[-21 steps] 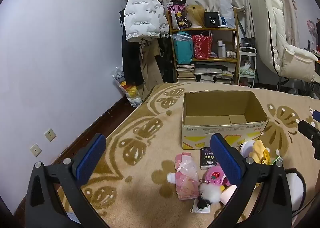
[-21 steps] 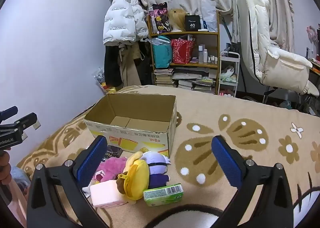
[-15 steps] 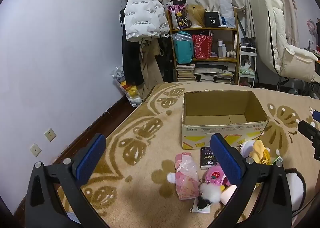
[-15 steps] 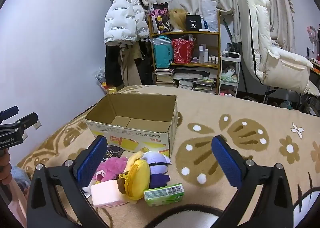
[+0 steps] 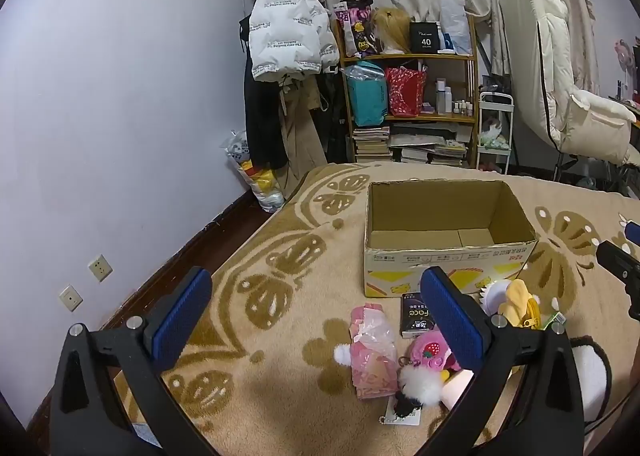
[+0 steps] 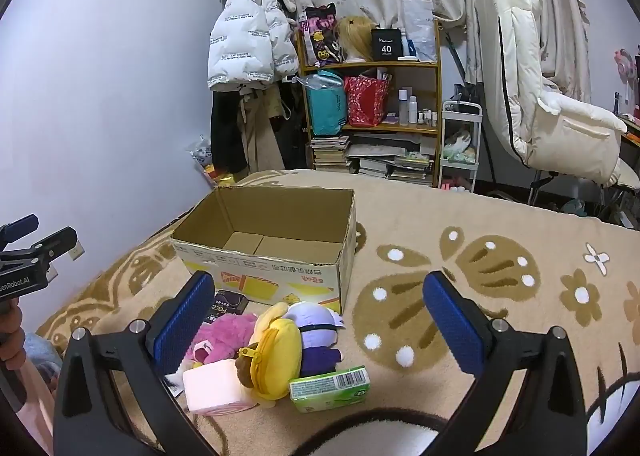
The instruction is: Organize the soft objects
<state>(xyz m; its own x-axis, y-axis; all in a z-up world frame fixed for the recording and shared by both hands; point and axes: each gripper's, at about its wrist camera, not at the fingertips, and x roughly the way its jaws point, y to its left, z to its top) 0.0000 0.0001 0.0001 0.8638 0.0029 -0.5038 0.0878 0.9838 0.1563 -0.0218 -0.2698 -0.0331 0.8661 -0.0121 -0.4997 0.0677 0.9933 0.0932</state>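
An open, empty cardboard box (image 5: 448,234) (image 6: 268,252) stands on the patterned blanket. In front of it lies a heap of soft things: a pink packet (image 5: 370,348), a pink plush (image 5: 428,350) (image 6: 224,338), a yellow plush (image 6: 276,352) (image 5: 518,302), a purple-and-white plush (image 6: 316,330), a pink block (image 6: 214,386) and a green tissue pack (image 6: 330,388). A black "Face" packet (image 5: 416,314) (image 6: 224,306) lies by the box. My left gripper (image 5: 316,320) hovers open above the blanket, left of the heap. My right gripper (image 6: 320,326) hangs open over the heap, touching nothing.
A shelf (image 6: 372,116) of books and bags, hung coats (image 5: 288,40) and a white chair (image 6: 548,116) stand beyond the bed. The wall (image 5: 100,96) runs along the left. A black-and-white plush (image 5: 588,376) lies at the near edge.
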